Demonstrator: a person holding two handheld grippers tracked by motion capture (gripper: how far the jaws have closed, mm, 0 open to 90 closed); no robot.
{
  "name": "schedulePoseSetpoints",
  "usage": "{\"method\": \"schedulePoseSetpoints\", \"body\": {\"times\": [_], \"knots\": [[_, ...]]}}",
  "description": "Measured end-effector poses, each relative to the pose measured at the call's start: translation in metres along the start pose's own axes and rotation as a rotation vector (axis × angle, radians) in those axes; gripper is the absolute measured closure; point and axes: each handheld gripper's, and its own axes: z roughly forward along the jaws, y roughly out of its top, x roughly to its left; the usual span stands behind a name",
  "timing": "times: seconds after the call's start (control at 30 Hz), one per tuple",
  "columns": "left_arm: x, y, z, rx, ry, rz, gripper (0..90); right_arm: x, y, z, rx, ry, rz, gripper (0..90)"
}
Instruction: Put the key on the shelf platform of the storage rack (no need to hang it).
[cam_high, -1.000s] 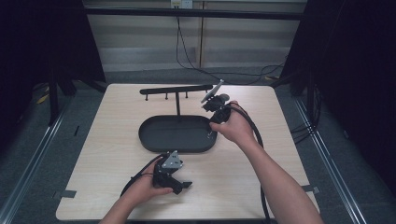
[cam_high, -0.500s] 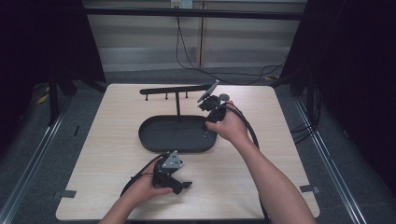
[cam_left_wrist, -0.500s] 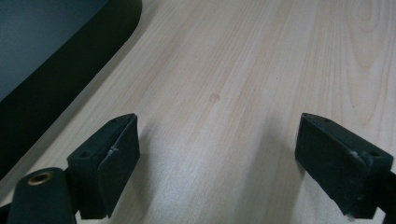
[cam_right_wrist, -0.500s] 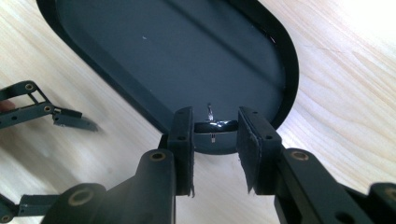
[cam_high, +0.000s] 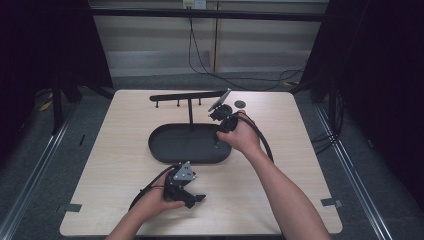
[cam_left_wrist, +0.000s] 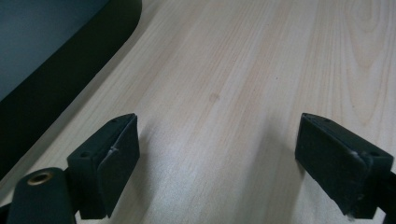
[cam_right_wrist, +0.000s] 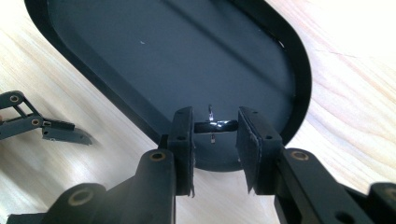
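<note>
A black oval tray (cam_high: 165, 156) lies mid-table, with a T-shaped rack (cam_high: 187, 96) of small hooks rising from its far side. My right gripper (cam_high: 221, 131) hangs over the tray's right end. In the right gripper view, this gripper (cam_right_wrist: 215, 127) is shut on a small shiny black piece (cam_right_wrist: 218, 125) with a thin metal pin, just above the tray floor (cam_right_wrist: 163, 56). My left gripper (cam_high: 196, 199) rests low near the table's front edge. Its jaws stand wide apart (cam_left_wrist: 233, 163) over bare wood with nothing between them, and the tray's edge (cam_left_wrist: 42, 60) is at the left.
A small dark disc (cam_high: 240, 104) lies on the table behind the right hand. The left gripper (cam_right_wrist: 42, 126) appears at the left of the right gripper view. Cables trail from both grippers toward the front. Bare wood surrounds the tray.
The right hand and its gripper have drifted a little to the left, over the tray's right end. The left gripper has stayed where it was.
</note>
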Motion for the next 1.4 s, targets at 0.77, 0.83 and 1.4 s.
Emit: {"method": "schedulePoseSetpoints", "body": {"times": [0.77, 0.83, 1.4], "knots": [[0.000, 0.000, 0.000, -0.003, 0.002, 0.000, 13.4, 0.006, -0.005, 0.034, -0.006, 0.010, -0.037, 68.5], [0.000, 0.000, 0.000, -0.002, 0.002, 0.000, 13.3, 0.006, -0.006, 0.035, -0.013, 0.006, -0.044, 68.5], [0.000, 0.000, 0.000, -0.003, 0.003, 0.001, 13.3, 0.000, -0.022, 0.045, -0.026, 0.006, -0.045, 68.4]]}}
